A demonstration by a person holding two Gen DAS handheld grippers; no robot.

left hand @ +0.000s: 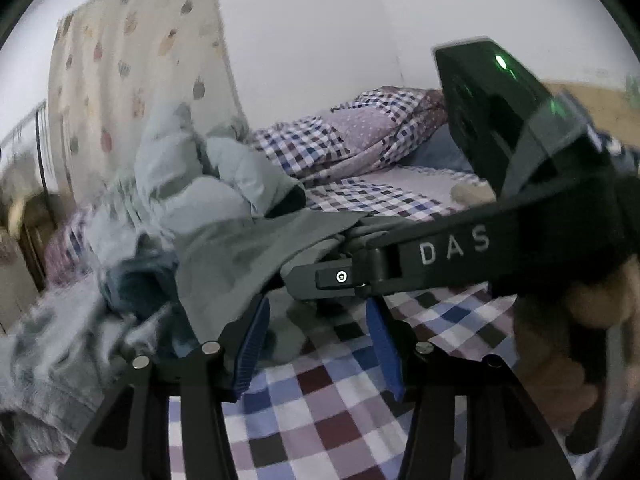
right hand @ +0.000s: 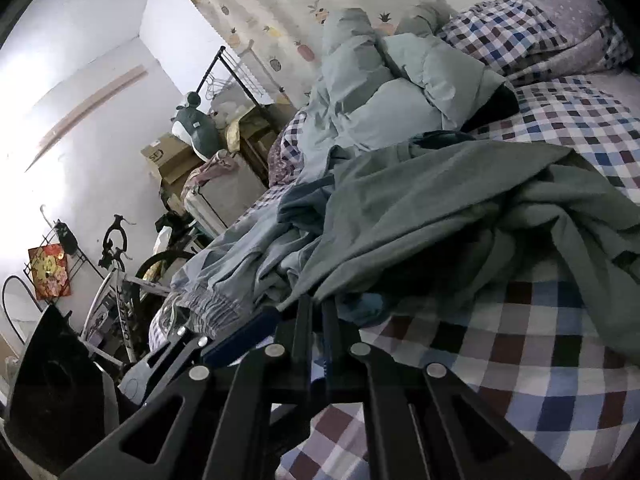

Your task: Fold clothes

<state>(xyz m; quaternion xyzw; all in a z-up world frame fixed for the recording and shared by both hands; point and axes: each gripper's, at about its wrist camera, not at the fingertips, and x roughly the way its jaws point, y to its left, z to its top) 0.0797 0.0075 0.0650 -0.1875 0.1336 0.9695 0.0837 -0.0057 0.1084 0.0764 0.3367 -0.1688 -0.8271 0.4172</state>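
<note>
Clothes lie in a loose heap on the bed (left hand: 320, 400), which wears a checked sheet. Uppermost is a grey-green garment (right hand: 440, 208), spread in wrinkles across the middle of the bed; in the left wrist view it (left hand: 224, 264) drapes down toward your left gripper (left hand: 316, 344). Beside it, nearer the bed's edge, sits a pale blue piece with an elastic waistband (right hand: 216, 304), bunched up. Behind both stands a puffy light-blue jacket (right hand: 380, 96), crumpled against the curtain (right hand: 280, 12) printed with pineapples.

Your left gripper has its jaws well apart, blue pads (left hand: 256, 344) facing each other, with the grey-green cloth's hem hanging between and just ahead of them; nothing is pinched. Your right gripper (right hand: 318, 320) has its jaws drawn together, and the edge of the grey-green garment lies right at their tips; it seems to be nipped there, though the folds hide the contact itself. In the left view that right gripper (left hand: 344, 276) crosses in front, its tip against the same cloth, your hand (left hand: 560, 344) gripping its handle.

A checked quilt (left hand: 360, 136) is piled at the bed's far end. A bicycle (right hand: 124, 292) and boxes (right hand: 172, 160) stand beside the bed.
</note>
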